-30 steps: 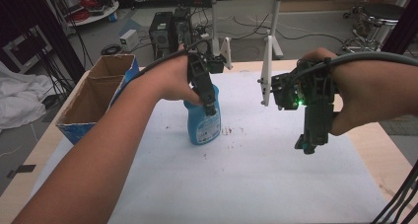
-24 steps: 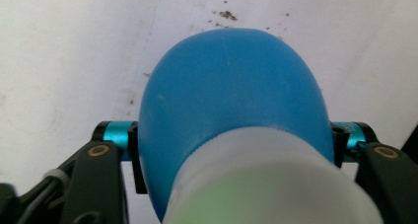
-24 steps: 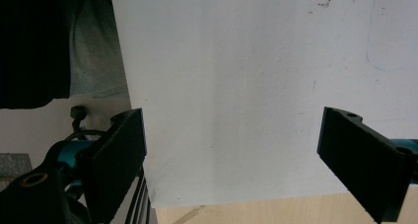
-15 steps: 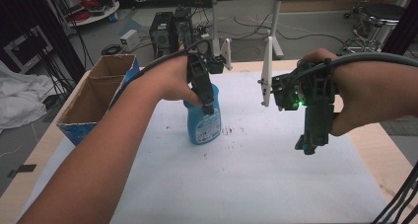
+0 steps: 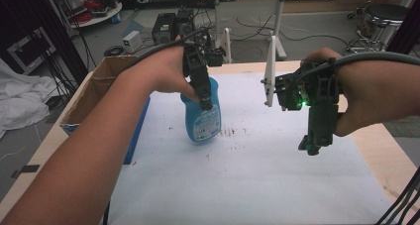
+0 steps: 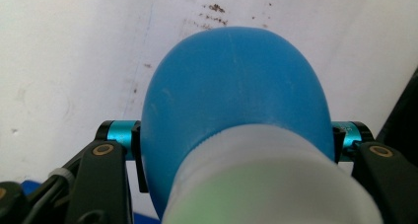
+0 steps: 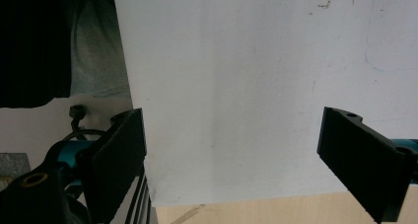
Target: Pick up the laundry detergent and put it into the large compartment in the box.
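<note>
Left gripper (image 5: 204,102) clamps the blue spray bottle (image 5: 202,117) near the white mat's (image 5: 257,185) far-left part; bare mat lies on its near side. Right gripper (image 5: 313,144), jaws wide and empty, hangs above the mat's right part. A cardboard box (image 5: 94,93) borders the mat's left edge, a white bracket (image 5: 269,69) its far edge.

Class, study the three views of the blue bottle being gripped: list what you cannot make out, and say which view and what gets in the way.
- Blue bottle label: high view, print too small to read.
- Bottle's top: left gripper view, blurred white shape too close to the lens; high view, left gripper and hand cover it.
- Cardboard box contents: high view, left forearm and box wall hide the inside.
- Bottle's base: left gripper view, hidden by its own body.
</note>
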The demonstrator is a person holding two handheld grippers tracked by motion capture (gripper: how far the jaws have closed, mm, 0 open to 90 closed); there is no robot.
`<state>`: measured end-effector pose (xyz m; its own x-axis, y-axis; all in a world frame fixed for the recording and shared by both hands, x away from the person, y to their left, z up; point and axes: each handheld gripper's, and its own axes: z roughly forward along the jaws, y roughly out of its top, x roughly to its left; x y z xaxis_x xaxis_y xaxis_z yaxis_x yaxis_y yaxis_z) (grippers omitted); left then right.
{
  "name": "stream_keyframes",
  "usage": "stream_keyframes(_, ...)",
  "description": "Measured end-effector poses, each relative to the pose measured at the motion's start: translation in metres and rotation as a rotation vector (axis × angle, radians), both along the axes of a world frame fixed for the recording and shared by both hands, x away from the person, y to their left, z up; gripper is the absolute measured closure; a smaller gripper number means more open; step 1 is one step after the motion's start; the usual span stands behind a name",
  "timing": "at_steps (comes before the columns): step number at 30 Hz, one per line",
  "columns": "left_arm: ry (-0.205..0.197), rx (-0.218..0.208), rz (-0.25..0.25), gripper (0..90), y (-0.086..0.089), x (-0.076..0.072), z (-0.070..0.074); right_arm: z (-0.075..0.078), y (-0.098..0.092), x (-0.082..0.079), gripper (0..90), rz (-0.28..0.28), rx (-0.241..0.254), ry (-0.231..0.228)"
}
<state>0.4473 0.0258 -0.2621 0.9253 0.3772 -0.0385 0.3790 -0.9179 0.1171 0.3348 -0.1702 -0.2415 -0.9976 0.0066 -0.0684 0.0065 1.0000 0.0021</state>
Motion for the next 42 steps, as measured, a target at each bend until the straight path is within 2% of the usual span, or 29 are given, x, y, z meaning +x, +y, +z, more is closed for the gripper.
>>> stream_keyframes(8,-0.003,-0.001,0.035,39.2,0.02,-0.004,0.016,0.001,0.001,-0.002,10.5,0.005,0.005,-0.005)
stream_keyframes(17,-0.012,0.02,0.069,39.1,0.048,-0.014,0.04,0.002,0.006,-0.002,10.5,0.017,0.002,-0.004)
stream_keyframes(20,-0.023,0.025,0.085,39.2,0.061,-0.021,0.054,0.003,0.009,-0.002,10.5,0.021,0.0,-0.008)
stream_keyframes(23,-0.02,0.027,0.091,39.1,0.067,-0.024,0.062,0.005,0.01,-0.001,10.5,0.026,-0.003,-0.012)
stream_keyframes(24,-0.02,0.027,0.096,39.2,0.071,-0.028,0.07,0.006,0.011,-0.001,10.5,0.029,-0.003,-0.013)
stream_keyframes(25,-0.02,0.027,0.096,39.2,0.071,-0.028,0.07,0.006,0.011,-0.001,10.5,0.029,-0.003,-0.013)
stream_keyframes(28,-0.018,0.021,0.099,39.2,0.081,-0.034,0.086,0.006,0.013,-0.001,10.5,0.03,-0.005,-0.015)
stream_keyframes(31,-0.017,0.023,0.101,39.2,0.085,-0.035,0.094,0.006,0.015,-0.001,10.5,0.036,-0.005,-0.016)
stream_keyframes(32,-0.017,0.028,0.109,39.2,0.089,-0.037,0.101,0.007,0.016,-0.002,10.5,0.031,-0.009,-0.014)
stream_keyframes(33,-0.017,0.028,0.109,39.2,0.089,-0.037,0.101,0.007,0.016,-0.002,10.5,0.031,-0.011,-0.011)
stream_keyframes(36,-0.018,0.033,0.141,39.2,0.101,-0.037,0.115,0.006,0.017,-0.001,10.5,0.039,-0.012,-0.014)
stream_keyframes(42,-0.007,0.019,0.19,39.1,0.12,-0.034,0.127,0.006,0.018,0.0,10.5,0.037,-0.018,-0.011)
